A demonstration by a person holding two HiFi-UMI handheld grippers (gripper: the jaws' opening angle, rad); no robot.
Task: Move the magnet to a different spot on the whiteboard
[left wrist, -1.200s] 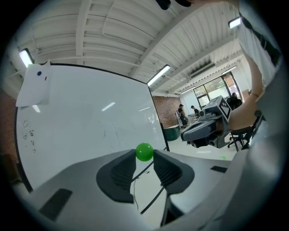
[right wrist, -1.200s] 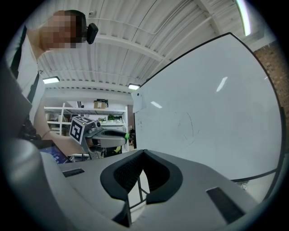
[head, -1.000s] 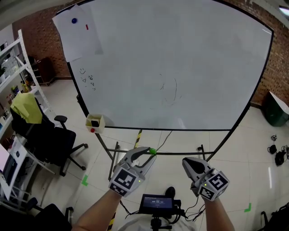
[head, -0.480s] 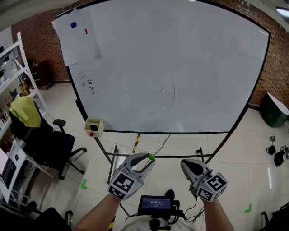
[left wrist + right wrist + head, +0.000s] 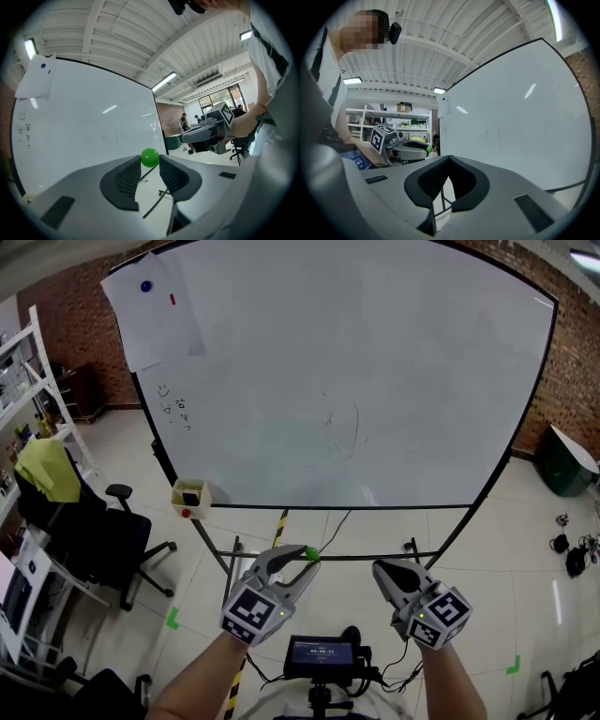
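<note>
A wide whiteboard (image 5: 375, 381) on a metal stand fills most of the head view, with a brick wall behind it and pale floor tiles below. Its surface has faint pen strokes near the middle and small doodles at the left. A black office chair (image 5: 103, 531) stands to the left of the board, beside a white shelf (image 5: 28, 381). A sheet of paper (image 5: 155, 324) hangs on the board's top left corner, with a blue dot (image 5: 146, 285) and a red mark (image 5: 172, 299) on it. A small open box (image 5: 190, 498) sits at the board's lower left edge.

Both grippers are held low in front of the board, well apart from it. The left gripper (image 5: 305, 563) is clamped on the magnet (image 5: 314, 555), a small green ball pinched at the very tips of its jaws. The right gripper (image 5: 382, 570) is beside it, jaws together at the tips and nothing between them.
</note>
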